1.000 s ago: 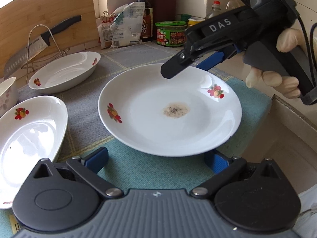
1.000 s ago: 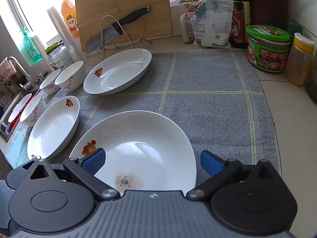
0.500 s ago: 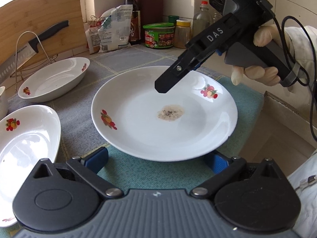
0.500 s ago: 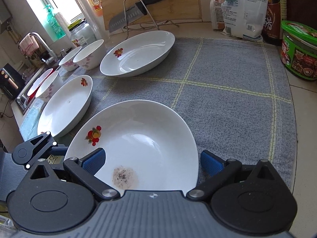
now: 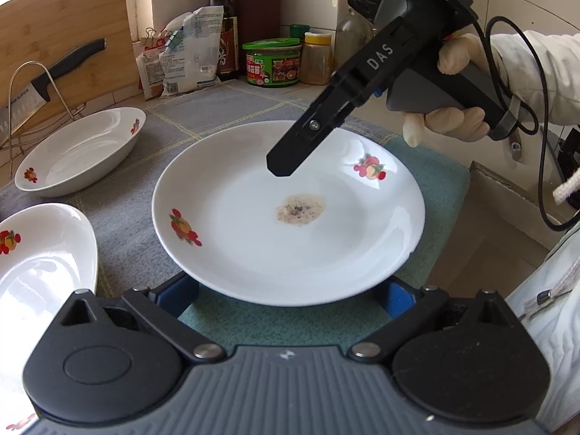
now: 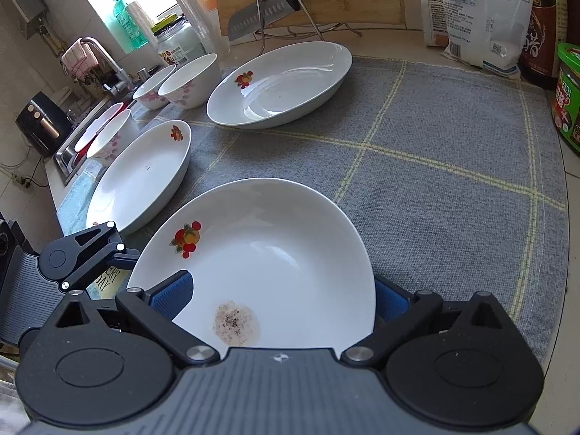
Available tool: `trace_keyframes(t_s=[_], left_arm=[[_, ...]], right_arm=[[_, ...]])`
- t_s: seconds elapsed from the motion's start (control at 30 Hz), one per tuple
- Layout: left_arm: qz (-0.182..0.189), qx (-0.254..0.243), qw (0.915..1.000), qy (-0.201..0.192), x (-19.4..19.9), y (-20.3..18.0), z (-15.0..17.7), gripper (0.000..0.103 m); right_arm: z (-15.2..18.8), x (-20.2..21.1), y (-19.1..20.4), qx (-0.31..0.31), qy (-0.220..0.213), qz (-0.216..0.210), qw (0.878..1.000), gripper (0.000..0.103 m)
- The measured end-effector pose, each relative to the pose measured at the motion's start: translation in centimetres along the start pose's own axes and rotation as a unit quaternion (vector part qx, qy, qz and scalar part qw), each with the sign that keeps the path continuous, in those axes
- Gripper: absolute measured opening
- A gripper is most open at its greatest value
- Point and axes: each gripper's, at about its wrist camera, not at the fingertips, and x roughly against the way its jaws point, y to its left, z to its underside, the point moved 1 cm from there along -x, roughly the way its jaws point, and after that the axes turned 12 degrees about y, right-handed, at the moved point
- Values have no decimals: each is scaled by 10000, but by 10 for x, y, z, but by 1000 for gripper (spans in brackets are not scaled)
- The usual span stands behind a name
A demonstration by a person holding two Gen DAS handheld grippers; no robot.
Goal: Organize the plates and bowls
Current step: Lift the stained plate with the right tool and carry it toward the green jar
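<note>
Centrally, soiled plate [image 5: 290, 232] lies on grey mat [image 6: 453, 152]; two clean plates [image 6: 279, 83] at 10 o'clock. Left tongs [image 5: 286, 295] wide, just narrowing around its near rim, contact unclear; right tongs [image 6: 281, 295] straddle it, grip indeterminate.

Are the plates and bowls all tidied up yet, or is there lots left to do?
Barely begun. Done: nothing on the grey mat looks stacked; the far dish and near dish lie apart, with the bowls beyond. In hand: the stained plate. The left gripper has just been closing its open jaws, the plate's rim between them; the open right gripper hangs over it. Left: gathering everything.
</note>
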Motion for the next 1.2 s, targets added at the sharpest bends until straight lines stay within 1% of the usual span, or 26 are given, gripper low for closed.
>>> trace_keyframes(t_s=[0.13,0.27,0.57,0.73,0.9,1.2], left_arm=[[-8,-42,10000,16,0,0,-2,100],[-60,-158,9999,22,0,-2,-3,100],[-96,-206,9997,97,0,-2,-6,100],[-86,-232,9995,177,0,-2,-9,100],[-34,-211,9995,213,0,-2,-15,100],[-35,-336,9992,201,-6,-6,-44,100]], right_arm=[[-1,0,1,-28,127,-102,9999,103],[-4,-1,0,-64,161,-193,9997,103],[-6,1,-4,-213,189,-373,9989,101],[-7,3,-4,-233,220,-328,9989,101],[-6,8,-6,-259,152,-324,9990,101],[-12,26,-24,-307,-60,-239,9992,101]])
